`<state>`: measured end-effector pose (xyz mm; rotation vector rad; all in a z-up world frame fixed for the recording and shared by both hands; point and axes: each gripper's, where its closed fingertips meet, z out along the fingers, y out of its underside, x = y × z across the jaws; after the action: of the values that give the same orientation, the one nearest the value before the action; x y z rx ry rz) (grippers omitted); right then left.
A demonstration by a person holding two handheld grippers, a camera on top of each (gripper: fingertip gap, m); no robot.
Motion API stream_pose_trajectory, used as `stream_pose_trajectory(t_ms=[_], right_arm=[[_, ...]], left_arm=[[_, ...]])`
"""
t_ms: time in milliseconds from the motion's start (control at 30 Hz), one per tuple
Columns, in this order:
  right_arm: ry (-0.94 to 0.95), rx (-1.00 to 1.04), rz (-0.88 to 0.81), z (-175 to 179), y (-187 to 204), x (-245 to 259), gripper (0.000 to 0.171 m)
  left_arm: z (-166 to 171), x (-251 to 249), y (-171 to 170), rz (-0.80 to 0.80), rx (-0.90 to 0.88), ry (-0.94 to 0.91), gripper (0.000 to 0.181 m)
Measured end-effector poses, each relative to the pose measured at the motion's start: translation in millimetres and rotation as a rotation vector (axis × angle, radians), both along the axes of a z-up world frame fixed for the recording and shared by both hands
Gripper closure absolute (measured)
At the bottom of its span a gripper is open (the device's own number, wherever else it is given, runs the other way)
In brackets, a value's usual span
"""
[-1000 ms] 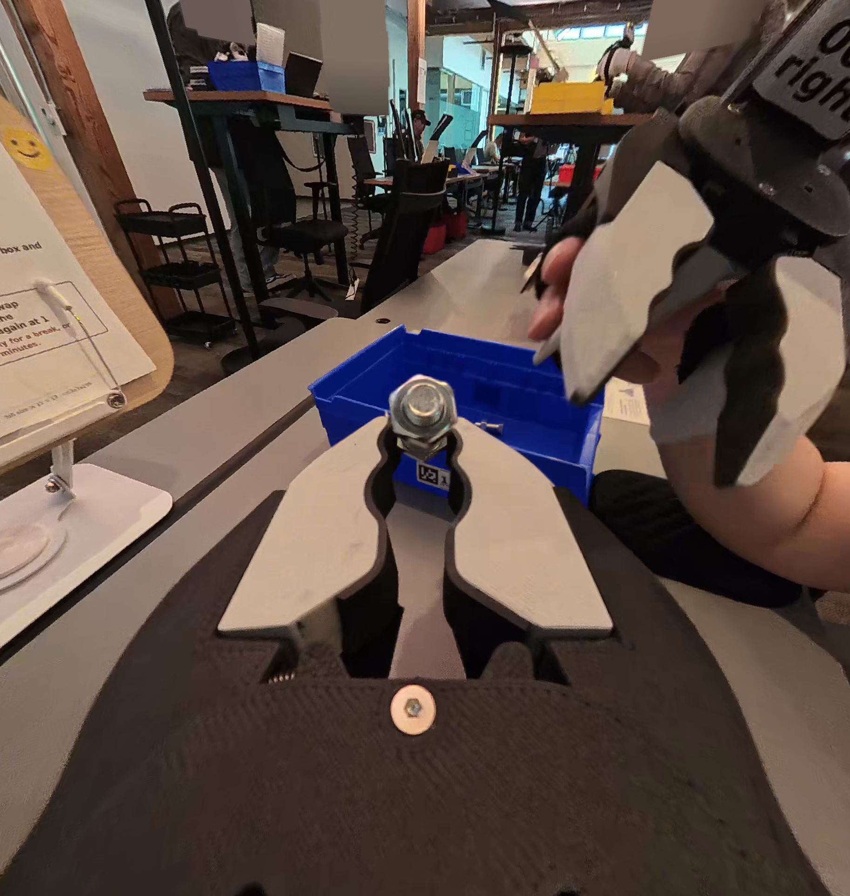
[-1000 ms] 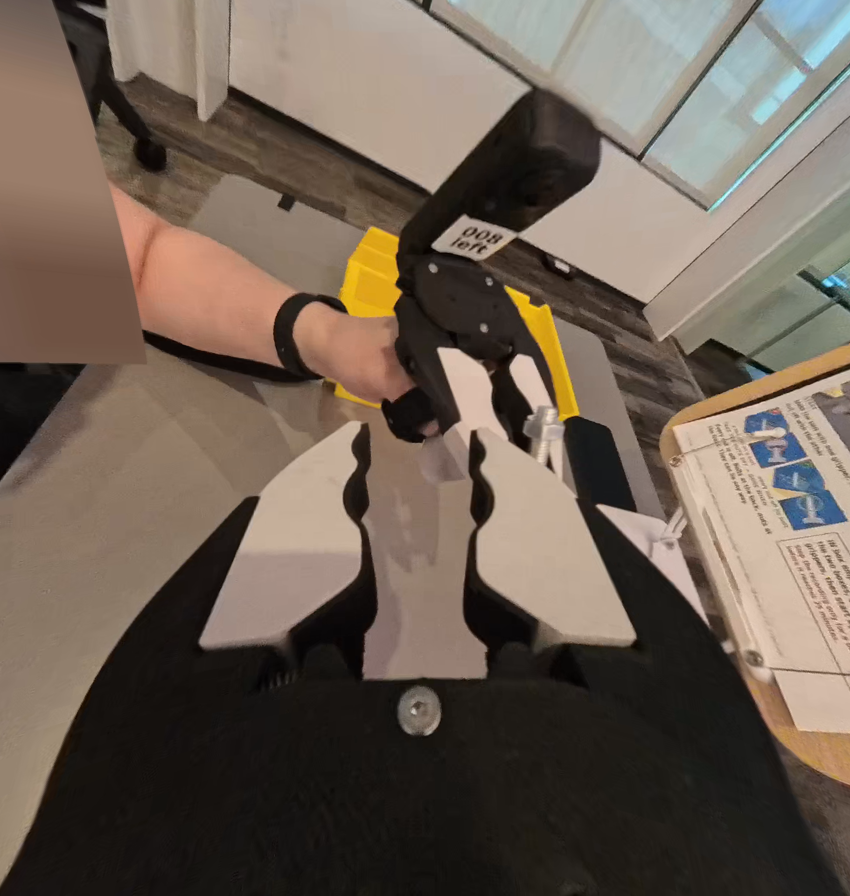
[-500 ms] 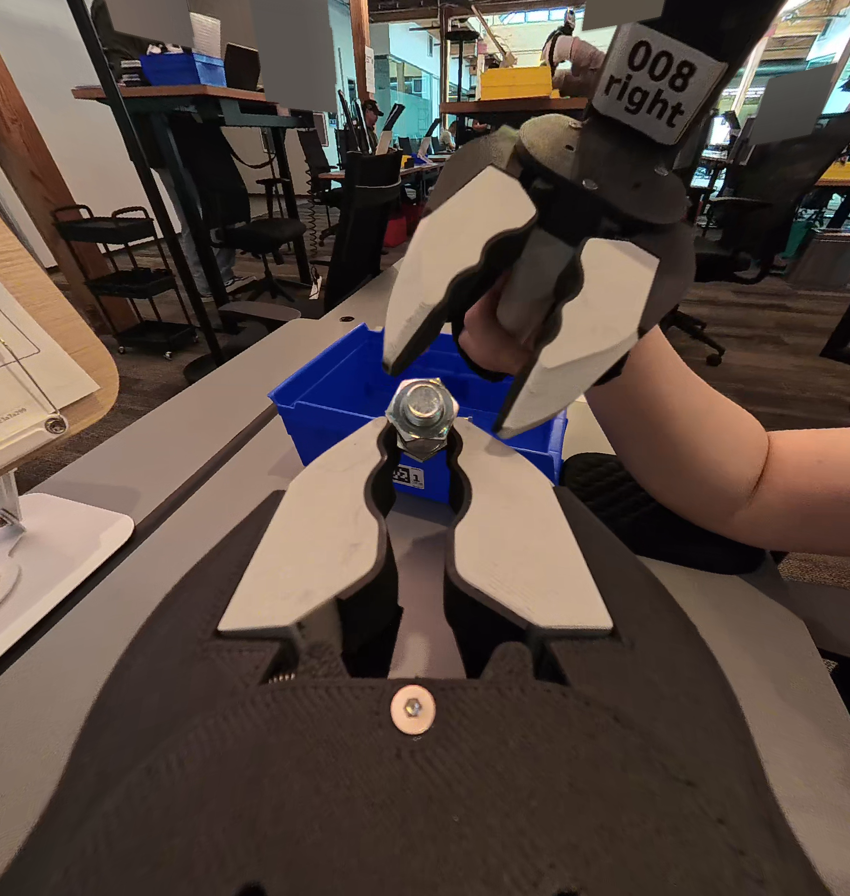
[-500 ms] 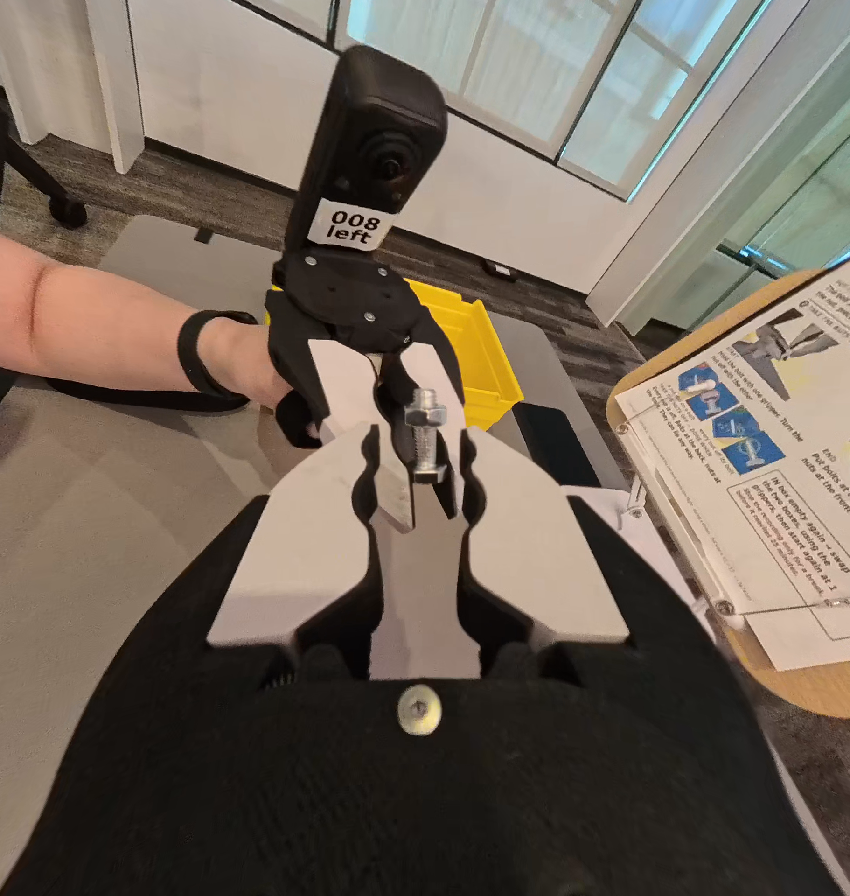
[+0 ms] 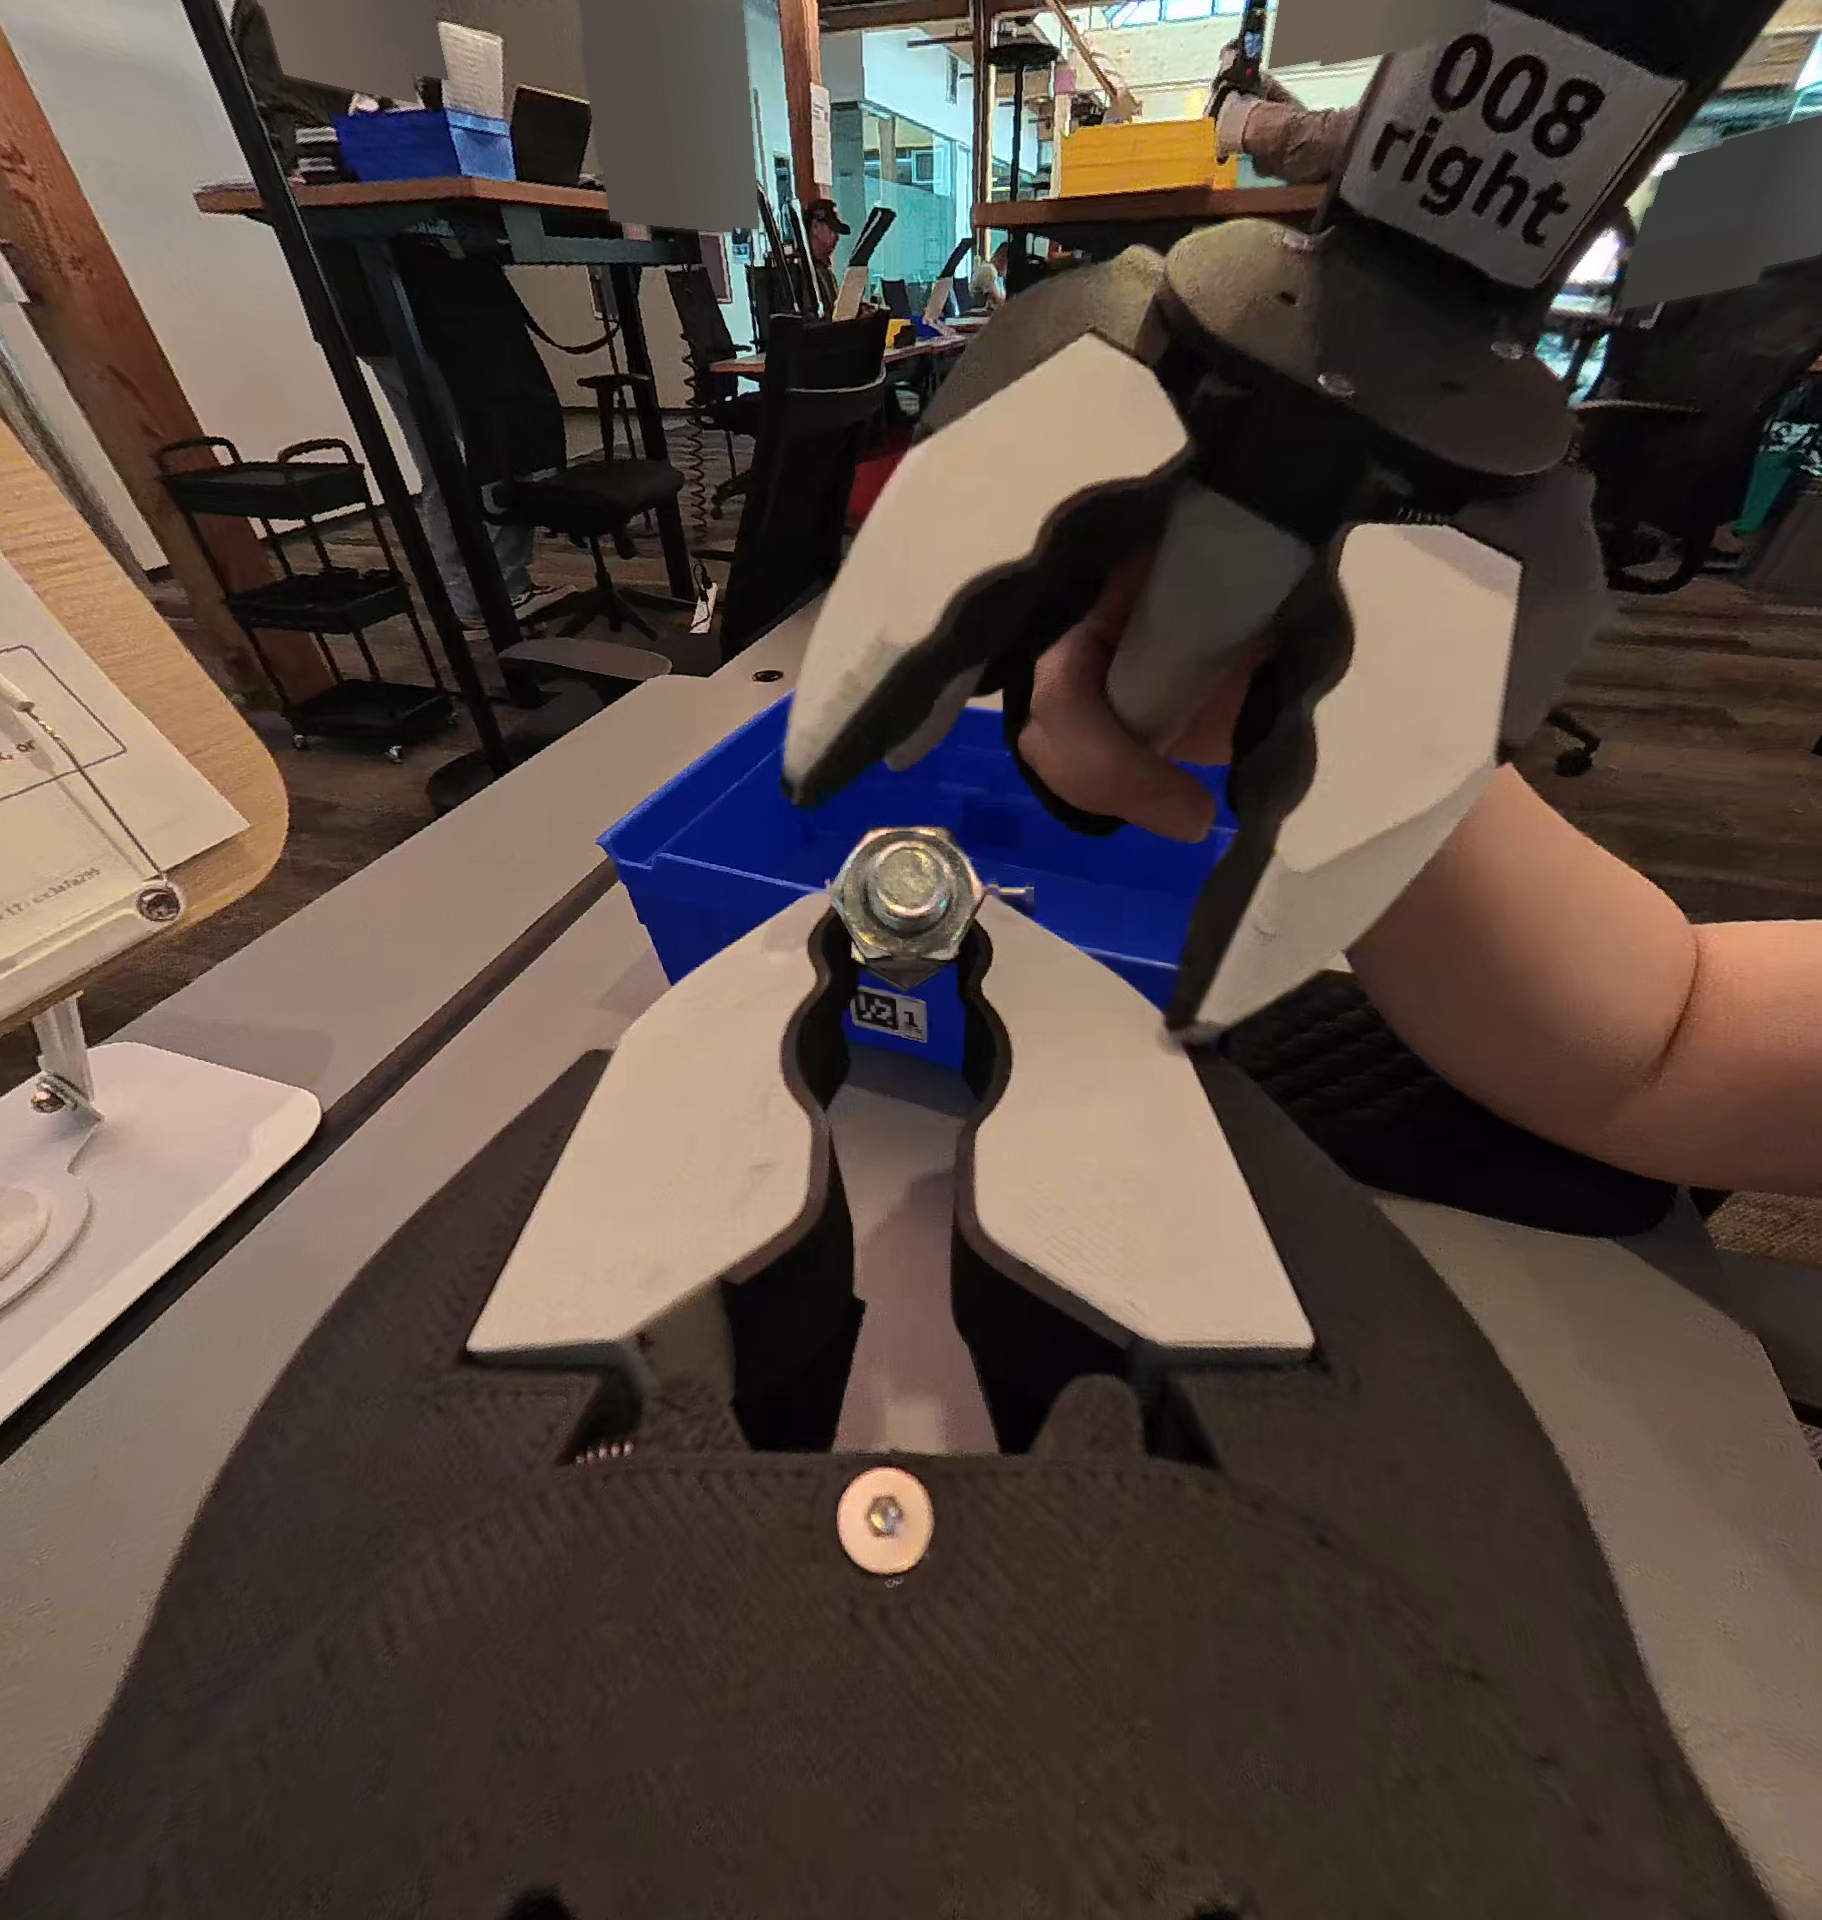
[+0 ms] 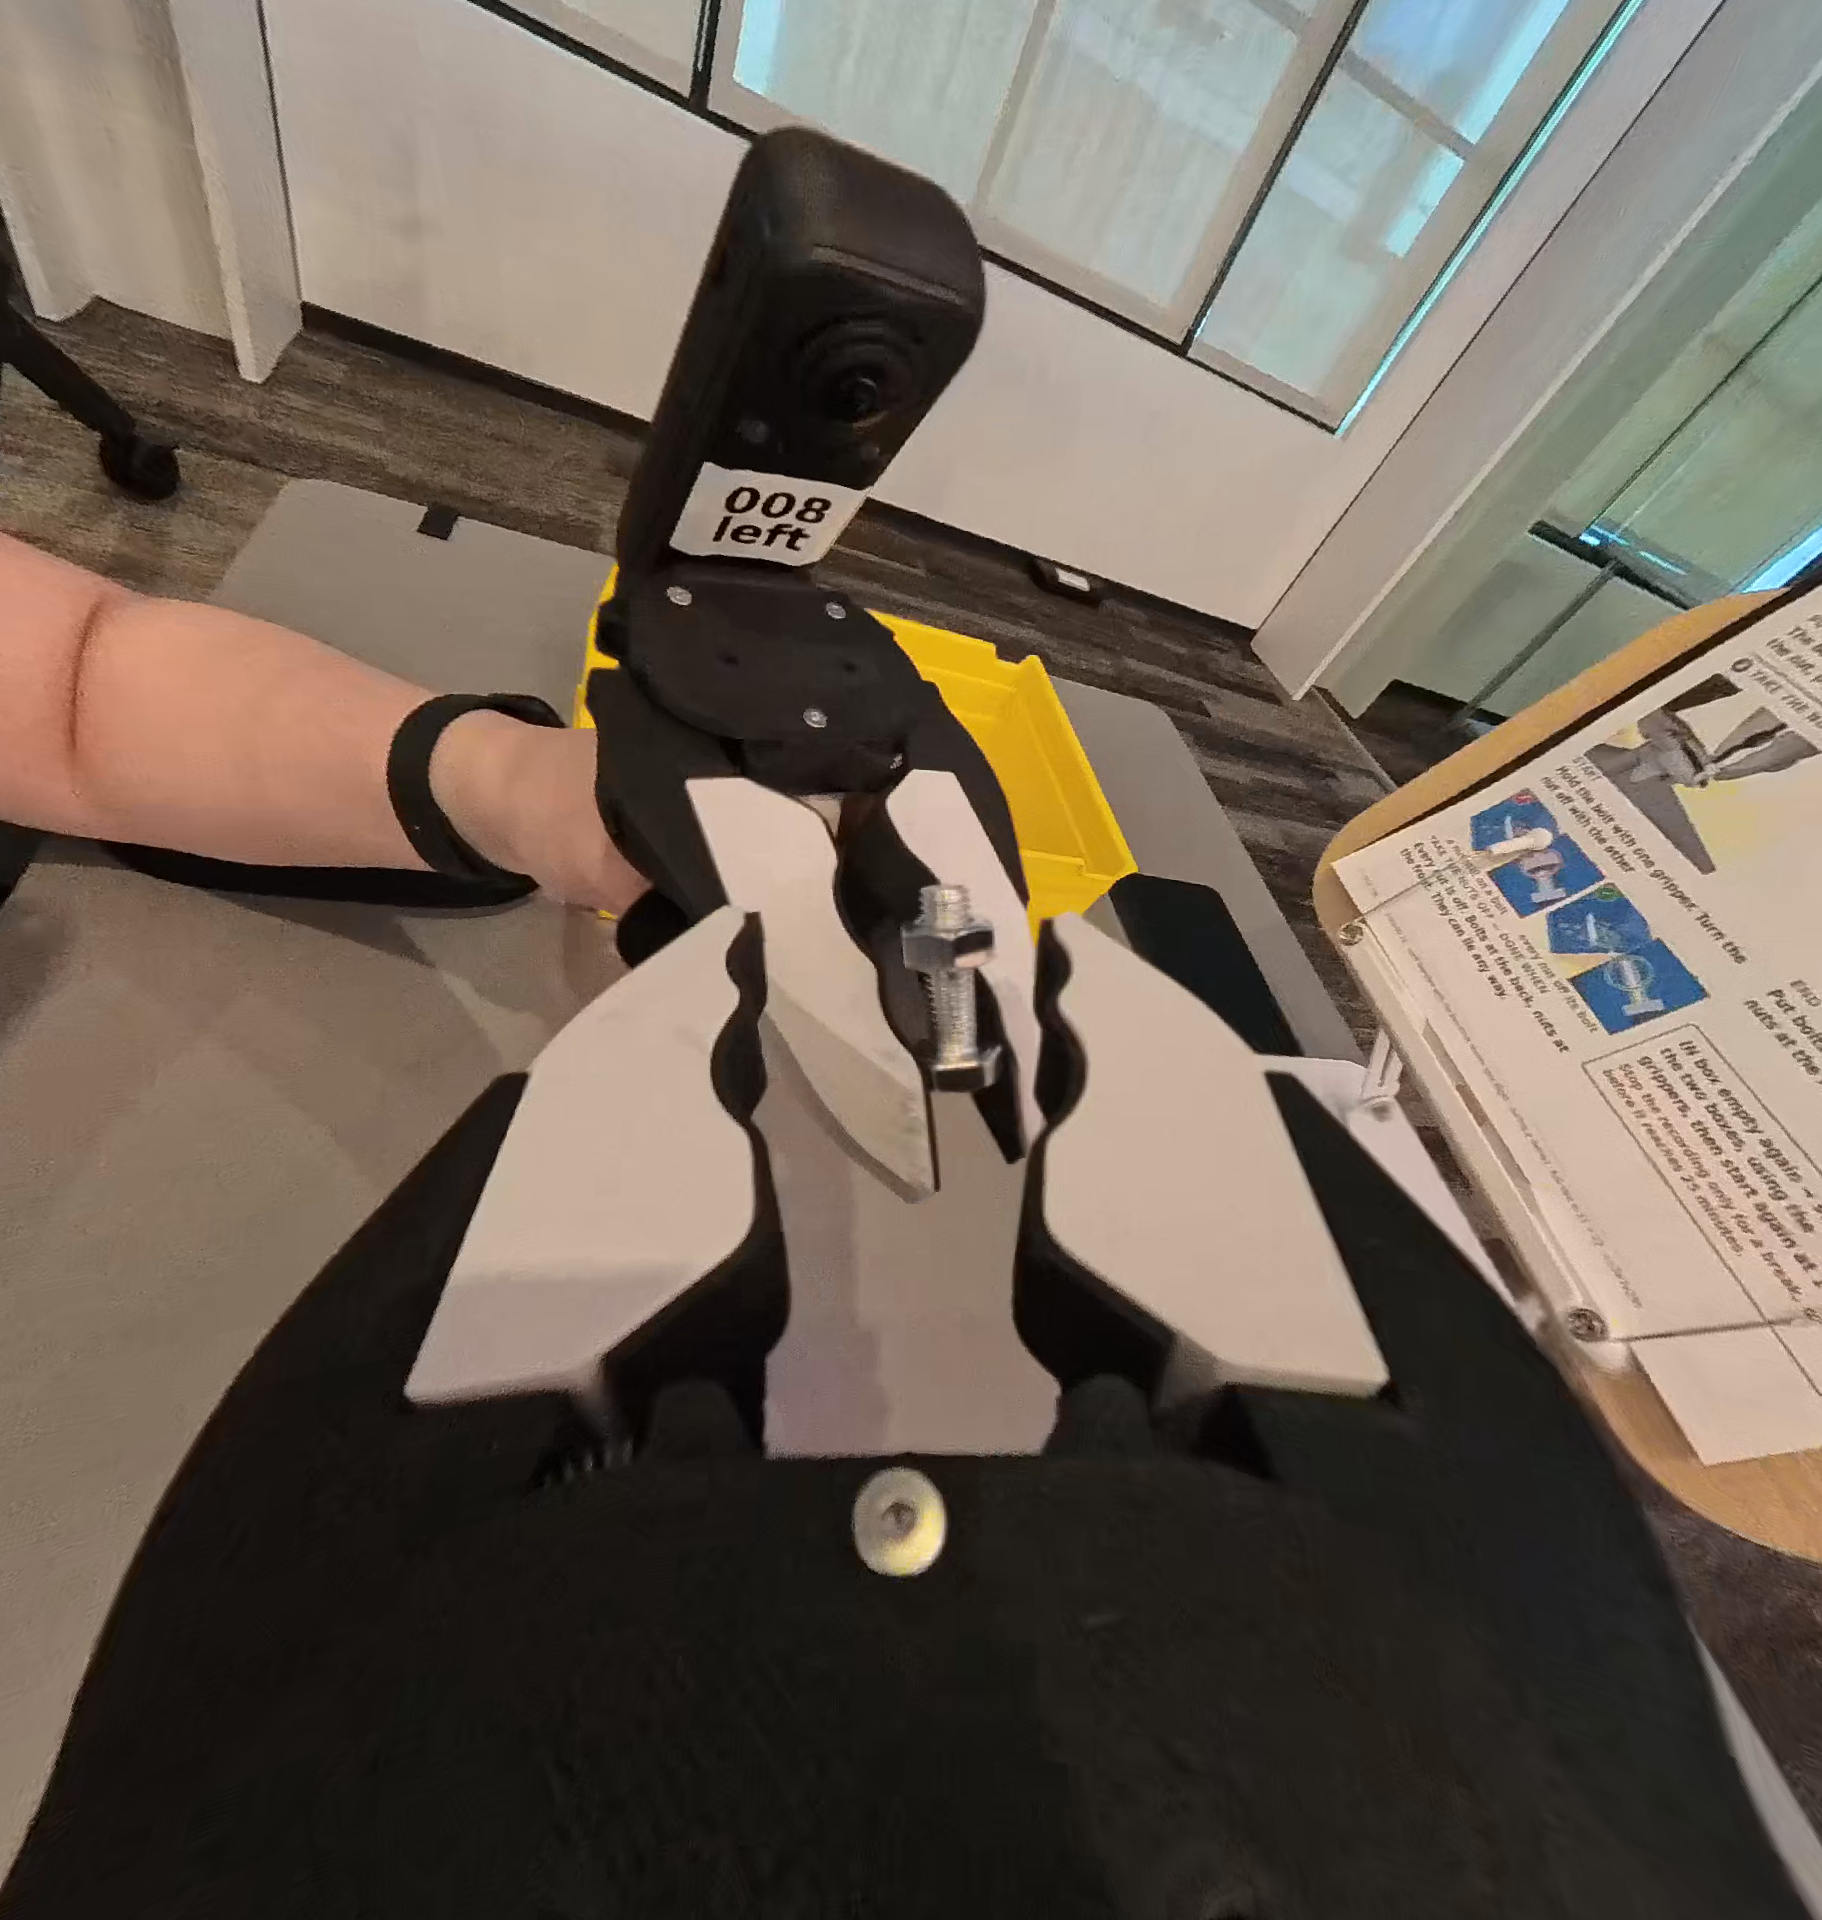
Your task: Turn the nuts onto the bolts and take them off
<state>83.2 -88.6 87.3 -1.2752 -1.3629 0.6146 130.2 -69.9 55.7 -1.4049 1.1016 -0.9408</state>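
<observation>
The right gripper [image 5: 990, 904] had swung in from the side since a second earlier and now hung right over the left gripper [image 5: 902, 935], facing it. Its two pale fingers [image 5: 1354, 748] were spread wide apart and held nothing; one tip sat just above the nut [image 5: 905, 902], the other beside the left gripper's finger. The left gripper was clamped on a silver bolt [image 6: 951, 1003], pinching it near the head, with the threaded end pointing up toward the other tool and the nut threaded on near that end. From the right gripper's own camera, the bolt stood between its parted fingers without touching either. A blue bin [image 5: 741, 842] lay on the grey table [image 5: 387, 966] just behind the bolt. A yellow bin [image 6: 1032, 748] sat behind the person's left hand [image 6: 564, 821]. An instruction sheet [image 6: 1613, 1039] stood on a stand beside them.
</observation>
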Motion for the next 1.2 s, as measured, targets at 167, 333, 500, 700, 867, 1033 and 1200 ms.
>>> stream_pose_trajectory(t_ms=[167,333,500,700,867,1033,1200], right_arm=[[-0.014,-0.103,0.159,2.5,-30.0,4.7,0.145],[-0.009,-0.024,0.039,5.5,-7.4,16.9,0.139],[-0.084,-0.048,0.028,-10.7,-0.1,22.5,0.140],[-0.193,0.026,0.080,-25.4,-13.1,17.2,0.142],[-0.220,-0.013,0.104,-31.1,-16.9,16.4,0.153],[-0.218,-0.033,0.112,-31.2,-17.5,18.2,0.153],[-0.189,-0.055,0.105,-22.5,-16.8,19.2,0.154]], left_arm=[[1.9,-2.8,2.9,-0.005,-0.032,-0.026,0.163],[4.5,-2.4,-1.4,-0.024,-0.024,-0.025,0.163],[-8.9,8.3,-21.0,-0.129,0.030,0.086,0.164],[-27.5,16.0,-27.4,-0.148,0.048,0.202,0.164],[-33.8,18.4,-32.8,-0.178,0.057,0.235,0.163],[-32.7,18.0,-33.6,-0.177,0.062,0.236,0.163],[-24.9,17.9,-34.9,-0.182,0.046,0.177,0.163]])
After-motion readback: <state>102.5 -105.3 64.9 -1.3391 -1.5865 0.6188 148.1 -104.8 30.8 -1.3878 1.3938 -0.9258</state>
